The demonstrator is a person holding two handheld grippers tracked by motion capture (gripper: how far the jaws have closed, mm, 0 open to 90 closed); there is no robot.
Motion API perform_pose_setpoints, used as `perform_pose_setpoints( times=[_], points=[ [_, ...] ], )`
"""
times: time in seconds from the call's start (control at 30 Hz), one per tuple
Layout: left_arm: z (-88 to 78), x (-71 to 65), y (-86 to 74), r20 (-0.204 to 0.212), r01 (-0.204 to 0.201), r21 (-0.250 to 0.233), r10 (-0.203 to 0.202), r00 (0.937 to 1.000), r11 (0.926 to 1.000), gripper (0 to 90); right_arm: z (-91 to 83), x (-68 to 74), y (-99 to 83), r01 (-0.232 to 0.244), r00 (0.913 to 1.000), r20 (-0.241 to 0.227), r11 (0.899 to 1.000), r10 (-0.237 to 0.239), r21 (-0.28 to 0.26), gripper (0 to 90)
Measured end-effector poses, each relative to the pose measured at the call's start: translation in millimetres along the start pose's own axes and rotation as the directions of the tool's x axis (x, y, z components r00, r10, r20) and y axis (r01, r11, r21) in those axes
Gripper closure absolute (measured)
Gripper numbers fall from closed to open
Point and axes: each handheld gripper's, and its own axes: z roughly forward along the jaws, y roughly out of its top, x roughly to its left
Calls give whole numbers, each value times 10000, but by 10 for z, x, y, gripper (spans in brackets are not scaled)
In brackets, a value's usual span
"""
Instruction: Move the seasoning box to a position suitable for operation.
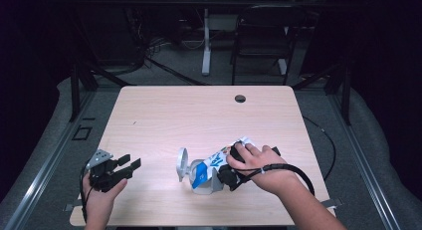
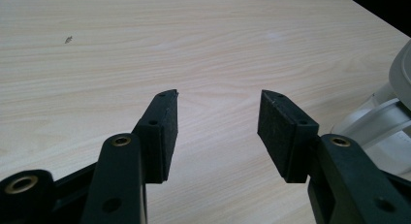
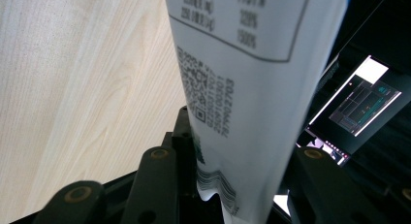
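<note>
Lying on the pale wooden table (image 1: 164, 115) toward its near right part, a white packet (image 1: 221, 158) with blue and colourful print is tilting down into a white and grey holder (image 1: 196, 177), whose round ring is standing up at its left end. In the right gripper view the packet (image 3: 252, 88) is showing its printed back, with a label box and a code, and it is passing down between the two black jaws of the right gripper (image 3: 232, 185); the jaws are standing partly closed and are pressing on the packet's sides, so the gripper is holding it. The right hand (image 1: 261, 168) is coming in from the lower right, lying over the gripper with its cable looping back along the wrist. Off to the right in that same view a lit screen (image 3: 361, 100) is glowing in the dark. The left gripper (image 2: 218, 122) is resting at the near left corner of the table, well apart from the packet, with its jaws standing wide apart and only bare wood between them; the holder's white edge (image 2: 387, 117) is sitting at the right of its view. The left hand (image 1: 102, 190) is gripping it from below, pointing it toward the right. A small round hole (image 1: 240, 98) is sitting near the table's far edge, and a dark chair (image 1: 261, 36) is standing on the floor beyond.
</note>
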Motion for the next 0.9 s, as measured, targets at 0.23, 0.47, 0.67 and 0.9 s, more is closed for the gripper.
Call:
perform_pose_setpoints(
  times=[0.23,0.47,0.67,0.9],
  points=[
    [-3,2,1,2,1,19,-1,10000,10000,497,-2,-4,2,45,10000,22,10000,-45,30,662],
    [2,4,-3,14,-12,32,12,10000,10000,497,-5,-9,4,114,9999,15,9999,-114,62,668],
    [2,7,-4,10,-7,31,7,10000,10000,497,-8,-13,5,116,9999,20,9999,-116,89,672],
    [1,4,-3,-3,-11,67,11,10000,10000,497,-9,-14,4,137,9999,15,9999,-137,71,679]
  ],
)
